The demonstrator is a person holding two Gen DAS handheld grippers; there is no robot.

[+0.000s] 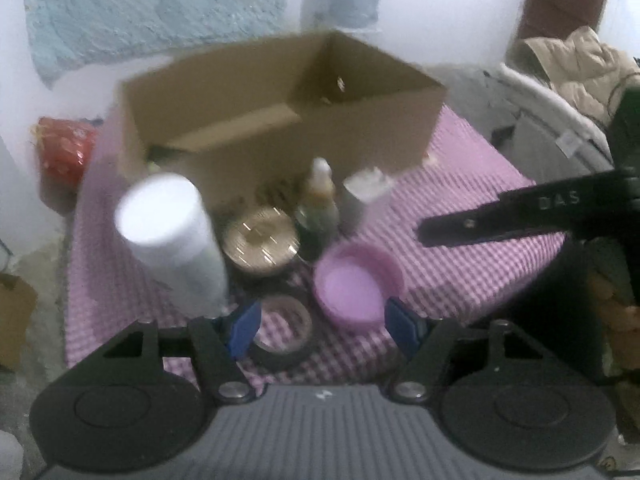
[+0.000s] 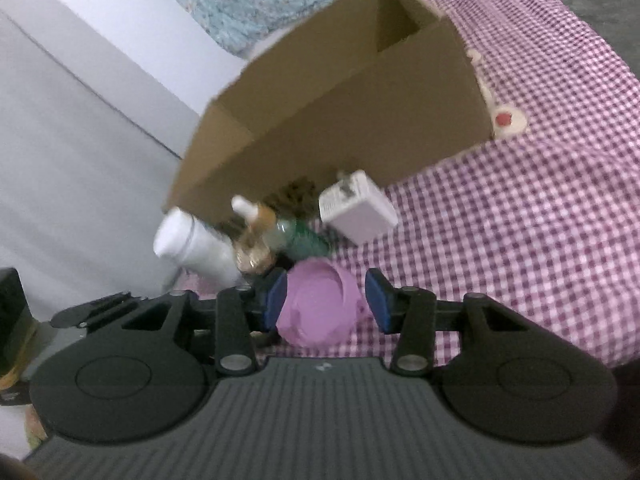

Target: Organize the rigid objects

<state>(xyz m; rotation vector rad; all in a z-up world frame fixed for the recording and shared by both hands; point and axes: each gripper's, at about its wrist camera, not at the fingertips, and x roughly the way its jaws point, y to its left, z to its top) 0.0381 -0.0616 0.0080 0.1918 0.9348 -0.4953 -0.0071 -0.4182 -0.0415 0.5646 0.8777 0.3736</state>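
Observation:
An open cardboard box [image 1: 280, 120] stands on the pink checked cloth [image 1: 460, 240]. In front of it stand a white bottle [image 1: 172, 236], a gold-lidded jar [image 1: 260, 240], a green dropper bottle [image 1: 318, 208], a white charger [image 1: 366, 196], a pink lid [image 1: 356, 284] and a tape roll [image 1: 282, 332]. My left gripper [image 1: 322, 328] is open above the tape roll. My right gripper [image 2: 326, 304] is open, with its blue pads on either side of the pink lid [image 2: 320, 304]. The box [image 2: 340, 120], white bottle [image 2: 192, 244], dropper bottle [image 2: 288, 232] and charger [image 2: 356, 208] lie beyond it.
A red bag [image 1: 66, 148] sits left of the cloth. A beige jacket [image 1: 576, 68] lies on a white chair at the right. A light blue towel [image 1: 152, 12] hangs on the wall behind. The right gripper's finger [image 1: 500, 216] reaches in from the right.

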